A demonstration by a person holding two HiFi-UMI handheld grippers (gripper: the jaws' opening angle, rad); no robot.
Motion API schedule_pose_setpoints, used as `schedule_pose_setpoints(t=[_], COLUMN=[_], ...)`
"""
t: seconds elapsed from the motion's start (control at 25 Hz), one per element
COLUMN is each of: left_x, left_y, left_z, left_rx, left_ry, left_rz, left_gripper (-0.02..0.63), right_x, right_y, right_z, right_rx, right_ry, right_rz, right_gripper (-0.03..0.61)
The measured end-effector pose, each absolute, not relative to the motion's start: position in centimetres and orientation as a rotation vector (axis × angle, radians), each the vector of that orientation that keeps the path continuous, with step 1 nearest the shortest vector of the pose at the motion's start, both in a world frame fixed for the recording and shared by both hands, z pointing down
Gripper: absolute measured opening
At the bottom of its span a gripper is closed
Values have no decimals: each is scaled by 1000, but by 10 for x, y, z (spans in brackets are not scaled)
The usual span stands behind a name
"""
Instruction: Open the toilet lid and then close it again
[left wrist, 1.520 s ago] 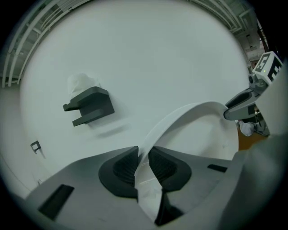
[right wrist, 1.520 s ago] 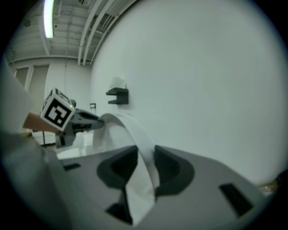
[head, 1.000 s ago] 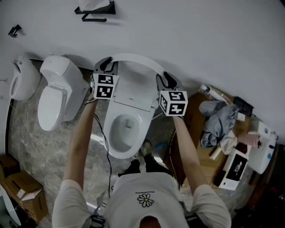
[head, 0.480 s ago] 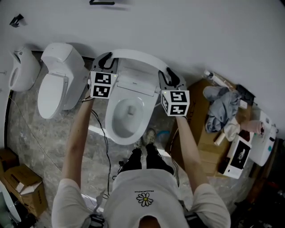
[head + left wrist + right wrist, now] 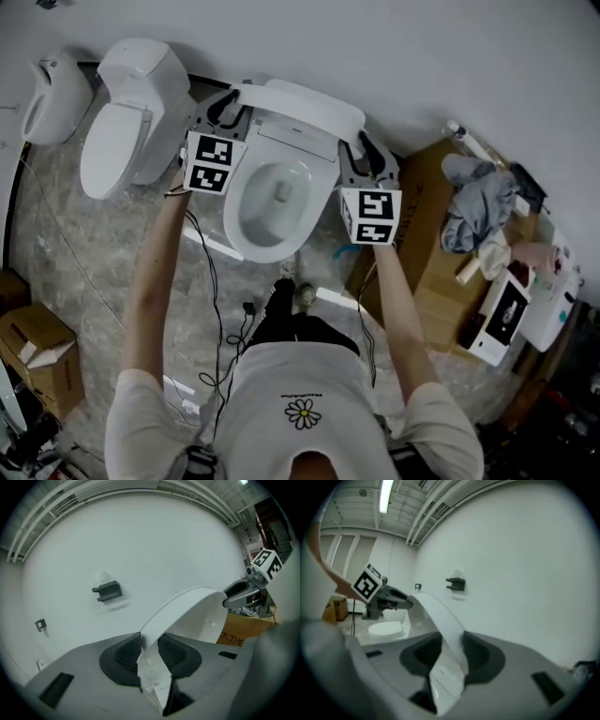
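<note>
Lid (image 5: 309,103) — 1 — in L gripper (image 5: 149,646) & R gripper (image 5: 451,656), both pinching, jaws just widening.

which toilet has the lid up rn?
The middle toilet: its lid stands raised and the bowl is exposed. The toilet to its left has its lid down.
</note>
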State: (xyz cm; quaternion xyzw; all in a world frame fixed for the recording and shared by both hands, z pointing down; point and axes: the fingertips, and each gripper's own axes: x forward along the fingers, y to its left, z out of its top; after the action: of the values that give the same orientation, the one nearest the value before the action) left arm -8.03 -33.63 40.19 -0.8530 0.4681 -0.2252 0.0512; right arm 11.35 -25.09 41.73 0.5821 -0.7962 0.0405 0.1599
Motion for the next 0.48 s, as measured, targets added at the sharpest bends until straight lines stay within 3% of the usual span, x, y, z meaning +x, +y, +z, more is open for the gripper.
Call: schedule_pose_setpoints(t=[0.32, 0.44, 0.48], left_x=[-98, -95, -96], left_y=[-267, -238, -231], left_z=[435, 453, 457], left_rx=[-2630, -2677, -2689], left_ry=[1477, 1346, 1310], left_rz=[-782, -875, -898], left_gripper=[190, 294, 302], right_x=[85, 79, 77], right_y=[-192, -170, -166], right_z=[445, 458, 461], right_rx=[1493, 1442, 1432], right_ry=[-2277, -2289, -2287], right_rz=[70, 123, 131], right_gripper=[170, 178, 181])
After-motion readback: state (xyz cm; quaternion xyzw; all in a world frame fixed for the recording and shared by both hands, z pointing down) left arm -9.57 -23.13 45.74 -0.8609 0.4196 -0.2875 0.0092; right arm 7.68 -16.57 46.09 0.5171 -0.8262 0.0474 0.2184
